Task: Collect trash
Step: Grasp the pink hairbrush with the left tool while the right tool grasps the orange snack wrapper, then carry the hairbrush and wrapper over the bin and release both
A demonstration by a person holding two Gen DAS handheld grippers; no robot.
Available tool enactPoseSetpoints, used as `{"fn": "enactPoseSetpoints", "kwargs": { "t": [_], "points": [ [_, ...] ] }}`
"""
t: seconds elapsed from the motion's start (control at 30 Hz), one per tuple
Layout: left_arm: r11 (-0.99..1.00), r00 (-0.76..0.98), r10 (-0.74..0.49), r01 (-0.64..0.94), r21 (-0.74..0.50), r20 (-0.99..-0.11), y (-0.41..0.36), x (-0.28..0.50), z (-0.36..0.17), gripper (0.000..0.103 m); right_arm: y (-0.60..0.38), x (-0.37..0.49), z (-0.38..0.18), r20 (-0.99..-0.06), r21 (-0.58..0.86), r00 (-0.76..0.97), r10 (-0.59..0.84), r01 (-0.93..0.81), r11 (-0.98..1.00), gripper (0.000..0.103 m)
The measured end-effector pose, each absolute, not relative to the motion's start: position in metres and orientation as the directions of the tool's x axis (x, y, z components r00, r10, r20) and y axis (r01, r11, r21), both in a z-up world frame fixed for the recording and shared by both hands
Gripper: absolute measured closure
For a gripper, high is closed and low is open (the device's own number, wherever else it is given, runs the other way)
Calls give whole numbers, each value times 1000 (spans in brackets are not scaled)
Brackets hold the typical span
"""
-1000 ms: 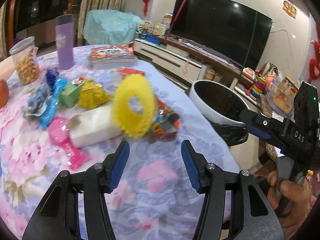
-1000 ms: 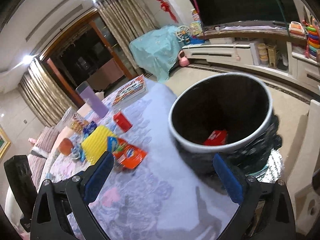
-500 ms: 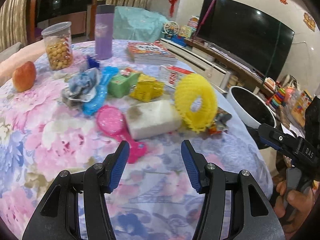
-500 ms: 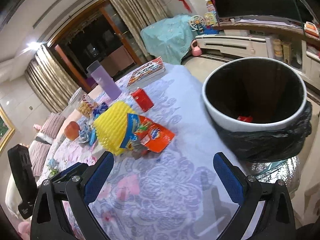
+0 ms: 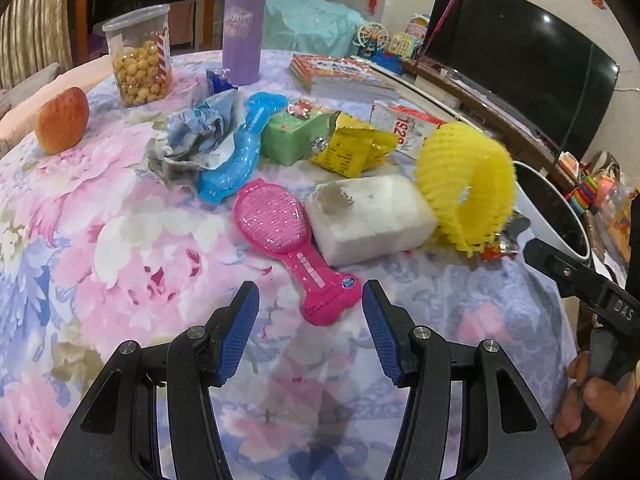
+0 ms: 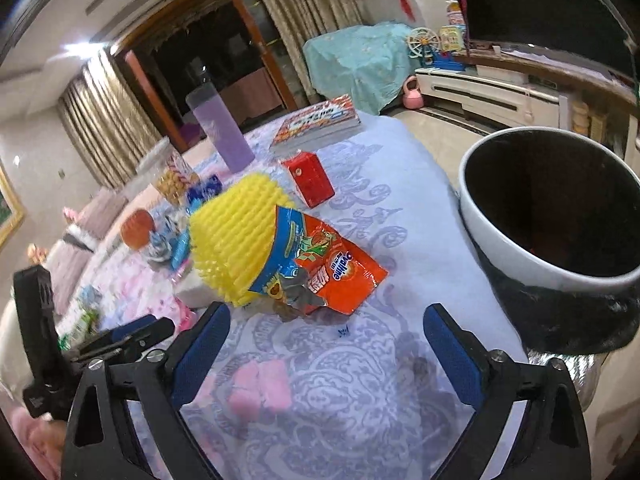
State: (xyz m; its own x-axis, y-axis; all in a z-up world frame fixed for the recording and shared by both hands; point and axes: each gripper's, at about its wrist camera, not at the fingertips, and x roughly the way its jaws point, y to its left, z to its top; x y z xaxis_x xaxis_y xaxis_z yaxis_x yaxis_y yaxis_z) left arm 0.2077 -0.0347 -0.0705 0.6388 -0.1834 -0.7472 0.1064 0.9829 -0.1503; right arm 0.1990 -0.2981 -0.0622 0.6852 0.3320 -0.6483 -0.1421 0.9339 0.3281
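1. Nearest, the left gripper hovers over the flowered tablecloth with its blue pads parted about halfway and nothing between them. The handle end of a pink hairbrush lies just beyond its tips.
2. The right gripper hangs low over the cloth near the table's edge. Its jaws are spread wide and closing a little, with nothing between them. A hand grips its handle.
3. Just past the right gripper lies an orange snack wrapper, touching a yellow foam fruit net. I judge this wrapper the likely next pick.
4. Beside the net sits a white foam block. Further on lie a yellow wrapper, a green carton, crumpled silver foil and a blue plastic piece.
5. The bin, lined with a black bag, stands off the table's right edge. A speck of red shows inside; otherwise its contents are too dark to tell.
6. Most of the trash remains on the table, so the job looks early.
7. Farthest back stand an apple, a snack jar, a purple tumbler and books.
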Motion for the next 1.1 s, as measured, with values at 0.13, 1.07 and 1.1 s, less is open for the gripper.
{"fn": "enactPoseSetpoints", "kwargs": {
  "t": [0.13, 1.07, 1.1],
  "points": [
    [984, 622, -176, 106, -141, -763, -40, 219, -76, 49, -295, 214, -69, -665, 315, 674, 323, -139, 939, 21],
    [957, 655, -288, 227, -182, -699, -51, 163, -47, 100, -317, 174, -56, -628, 354, 707, 324, -112, 929, 93],
    [953, 655, -300, 241, -185, -693, -54, 161, -45, 100, -319, 172, -55, -624, 356, 711, 323, -109, 928, 93]
  ]
}}
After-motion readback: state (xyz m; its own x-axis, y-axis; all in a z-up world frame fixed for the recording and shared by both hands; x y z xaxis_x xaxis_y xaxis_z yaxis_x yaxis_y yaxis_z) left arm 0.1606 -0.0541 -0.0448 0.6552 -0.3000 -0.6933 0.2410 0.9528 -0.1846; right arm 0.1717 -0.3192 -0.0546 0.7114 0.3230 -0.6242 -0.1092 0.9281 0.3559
